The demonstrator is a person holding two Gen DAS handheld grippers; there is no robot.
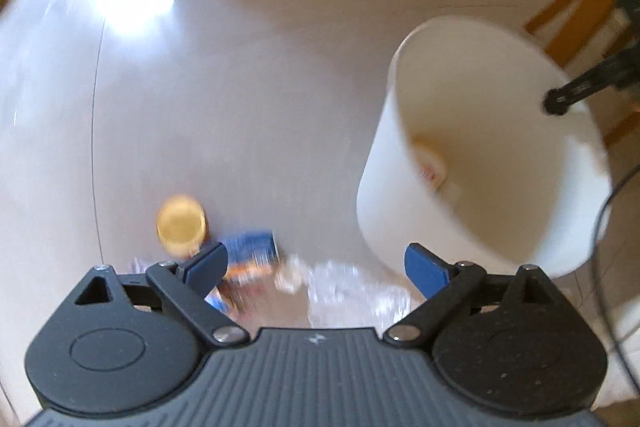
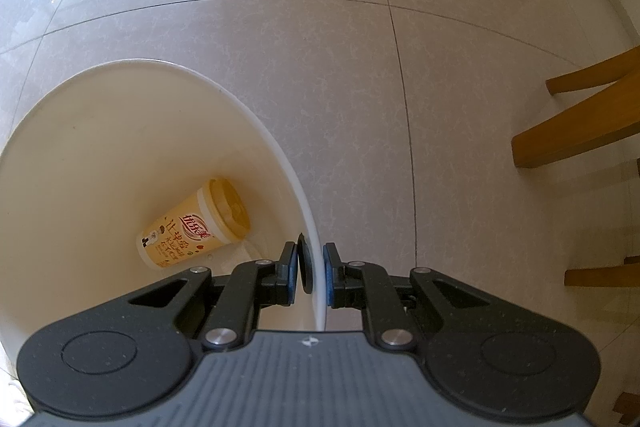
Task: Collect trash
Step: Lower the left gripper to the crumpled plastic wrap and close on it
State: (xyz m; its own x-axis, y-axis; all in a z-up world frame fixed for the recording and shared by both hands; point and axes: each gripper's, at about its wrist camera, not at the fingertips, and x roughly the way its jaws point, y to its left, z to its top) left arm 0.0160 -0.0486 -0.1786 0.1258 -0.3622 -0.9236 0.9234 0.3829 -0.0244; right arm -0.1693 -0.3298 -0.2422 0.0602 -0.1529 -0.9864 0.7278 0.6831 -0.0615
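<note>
— White plastic, that is what the right gripper [image 2: 311,269] has between its blue pads: the rim of the trash bin [image 2: 120,147]. One finger is inside the wall, the other outside, and the jaws are pressed tight on the thin edge, pointing straight down.

— And what lies in the bin?

— One milk tea cup [image 2: 196,227], cream and tan with red lettering and a tan lid, lying on its side at the bottom, lid toward the wall nearest that gripper.

— What about the other hand?

— From the left wrist camera the picture is smeared with motion. The left gripper [image 1: 316,267] has its blue pads spread wide, with nothing between them. It hangs over the pale tiled floor [image 1: 260,87], angled steeply down.

— Is any trash left out on the floor?

— Yes. Just beyond the left finger stands a cup with a yellow lid [image 1: 181,225]. Next to it lies a blue and orange packet [image 1: 250,253], and right of that a crumpled clear plastic wrapper [image 1: 352,287], directly below the open jaws. All three are too blurred to read.

— Where is the bin from there?

— To the right of that litter, standing close by, its mouth tipped toward the camera. Wooden chair legs [image 2: 580,131] stand beyond it.
</note>
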